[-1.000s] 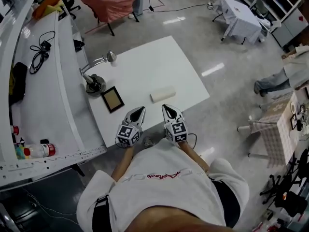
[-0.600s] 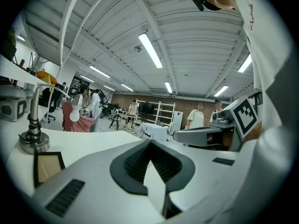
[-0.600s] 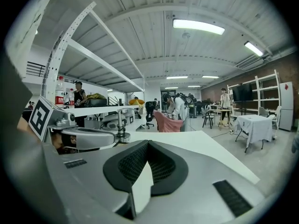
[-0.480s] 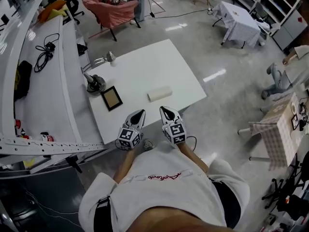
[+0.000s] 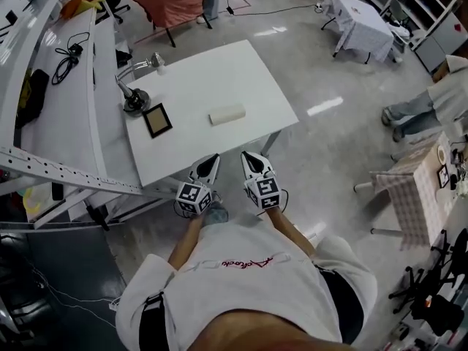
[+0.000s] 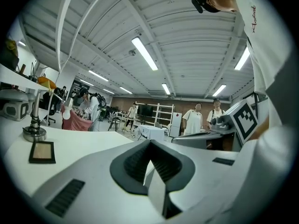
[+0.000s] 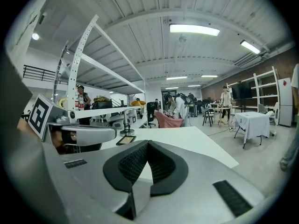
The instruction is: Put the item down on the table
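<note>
The item, a cream-coloured roll (image 5: 227,114), lies on its side on the white table (image 5: 219,72), free of both grippers. My left gripper (image 5: 213,159) and right gripper (image 5: 247,156) are side by side at the table's near edge, well short of the roll. Both are shut with nothing between the pads. In the left gripper view the left gripper (image 6: 149,143) has its tips meeting, with the table top beyond them. The right gripper (image 7: 147,143) looks the same in its own view. The roll is mostly hidden behind the jaws in both gripper views.
A small dark picture frame (image 5: 154,120) and a desk lamp (image 5: 135,97) stand at the table's left side. A long white workbench (image 5: 66,101) runs along the left. A cloth-covered table (image 5: 358,20) and people stand further off on the floor.
Both grippers have drawn back from over the table to its near edge, still shut. The table and roll now sit farther up the head view.
</note>
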